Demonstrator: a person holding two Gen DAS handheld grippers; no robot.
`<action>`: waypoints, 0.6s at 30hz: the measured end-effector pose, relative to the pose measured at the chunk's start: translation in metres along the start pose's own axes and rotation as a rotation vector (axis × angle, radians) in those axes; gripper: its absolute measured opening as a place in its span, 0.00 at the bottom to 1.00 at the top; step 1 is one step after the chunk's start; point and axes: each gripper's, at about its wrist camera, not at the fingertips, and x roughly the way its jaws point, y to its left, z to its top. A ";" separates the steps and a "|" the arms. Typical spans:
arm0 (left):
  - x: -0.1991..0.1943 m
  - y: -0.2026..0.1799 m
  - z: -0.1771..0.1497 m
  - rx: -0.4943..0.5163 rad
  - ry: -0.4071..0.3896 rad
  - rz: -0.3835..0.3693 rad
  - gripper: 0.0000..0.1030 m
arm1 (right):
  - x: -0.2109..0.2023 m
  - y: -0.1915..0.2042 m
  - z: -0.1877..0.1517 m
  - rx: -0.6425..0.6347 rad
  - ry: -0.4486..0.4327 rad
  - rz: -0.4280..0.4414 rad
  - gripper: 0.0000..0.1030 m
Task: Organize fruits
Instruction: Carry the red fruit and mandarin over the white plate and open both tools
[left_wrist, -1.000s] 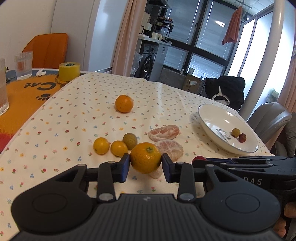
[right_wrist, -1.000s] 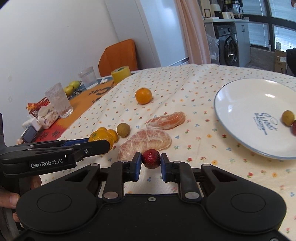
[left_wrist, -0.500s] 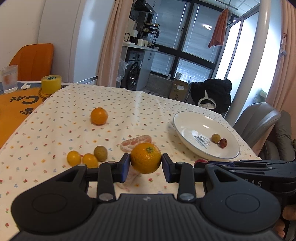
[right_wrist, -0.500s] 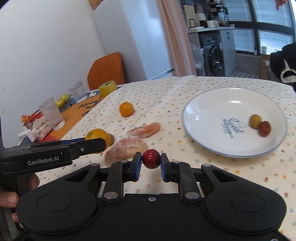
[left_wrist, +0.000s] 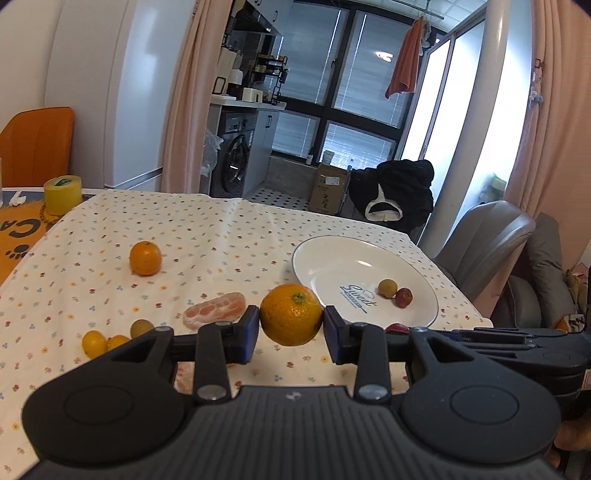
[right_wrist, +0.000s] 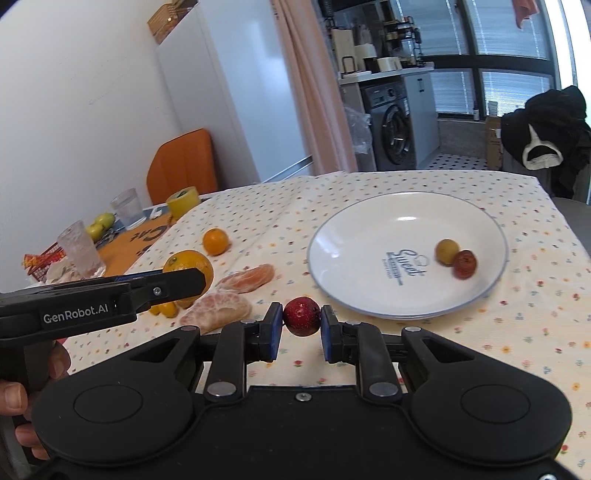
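Both lifted clear of the cloth and carried nearer the plate (right_wrist: 495, 225) over the last second. Left gripper (left_wrist: 291, 326) pinching the orange (left_wrist: 291, 314), right gripper (right_wrist: 301, 325) pinching the red fruit (right_wrist: 301, 321), probably short of the rim. Only release left.

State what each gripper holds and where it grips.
The left gripper clamps an orange across its sides. The right gripper pinches a small red fruit across its sides.
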 end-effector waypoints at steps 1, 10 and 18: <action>0.002 -0.002 0.001 0.004 0.001 -0.002 0.35 | -0.001 -0.002 0.000 0.004 -0.004 -0.006 0.20; 0.024 -0.019 0.006 0.041 0.018 -0.030 0.35 | -0.010 -0.032 0.002 0.062 -0.046 -0.070 0.20; 0.056 -0.029 0.017 0.066 0.056 -0.043 0.35 | -0.011 -0.051 0.012 0.096 -0.115 -0.153 0.20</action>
